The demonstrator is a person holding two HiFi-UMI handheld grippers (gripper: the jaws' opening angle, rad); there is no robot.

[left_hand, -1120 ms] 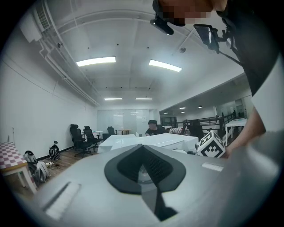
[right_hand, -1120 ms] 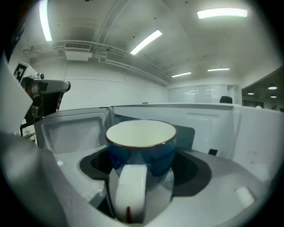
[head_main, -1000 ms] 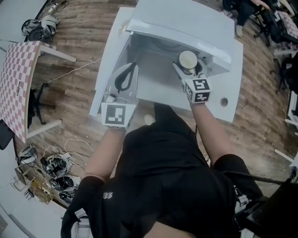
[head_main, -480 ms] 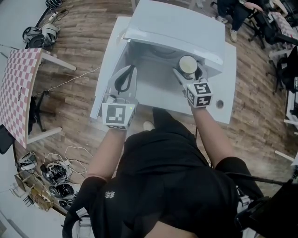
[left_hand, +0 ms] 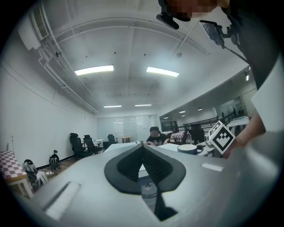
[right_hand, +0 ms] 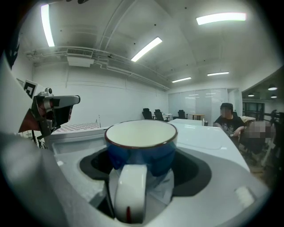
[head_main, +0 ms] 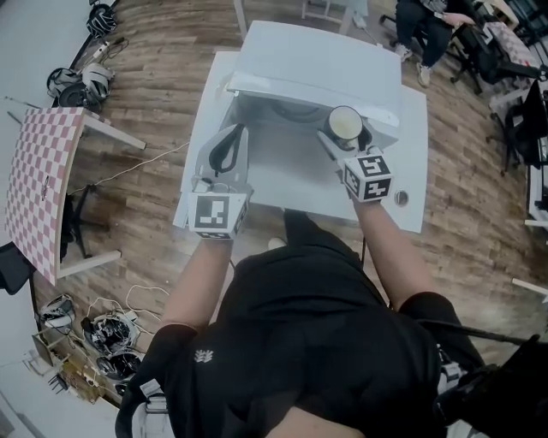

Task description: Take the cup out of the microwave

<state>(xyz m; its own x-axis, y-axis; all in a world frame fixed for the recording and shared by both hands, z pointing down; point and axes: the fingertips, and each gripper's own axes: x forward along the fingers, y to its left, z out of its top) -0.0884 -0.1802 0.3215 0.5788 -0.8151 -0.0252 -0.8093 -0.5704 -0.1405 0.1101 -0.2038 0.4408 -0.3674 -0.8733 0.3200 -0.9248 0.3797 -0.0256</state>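
A blue cup with a cream inside and a white handle sits between the jaws of my right gripper, which is shut on it. The cup hangs at the front edge of the white microwave, above the white table. In the right gripper view the cup fills the middle, upright. My left gripper is over the table's left side, its jaws shut with nothing between them. From the left gripper view the cup shows far right beside the other gripper's marker cube.
A pink checkered table stands to the left, and cables and gear lie on the wooden floor below it. Office chairs and a seated person are at the upper right. The white table has a small round hole near its right corner.
The head view has shifted, so table and microwave sit a little lower and smaller. Both grippers hold their places; the cup stays in the right one.
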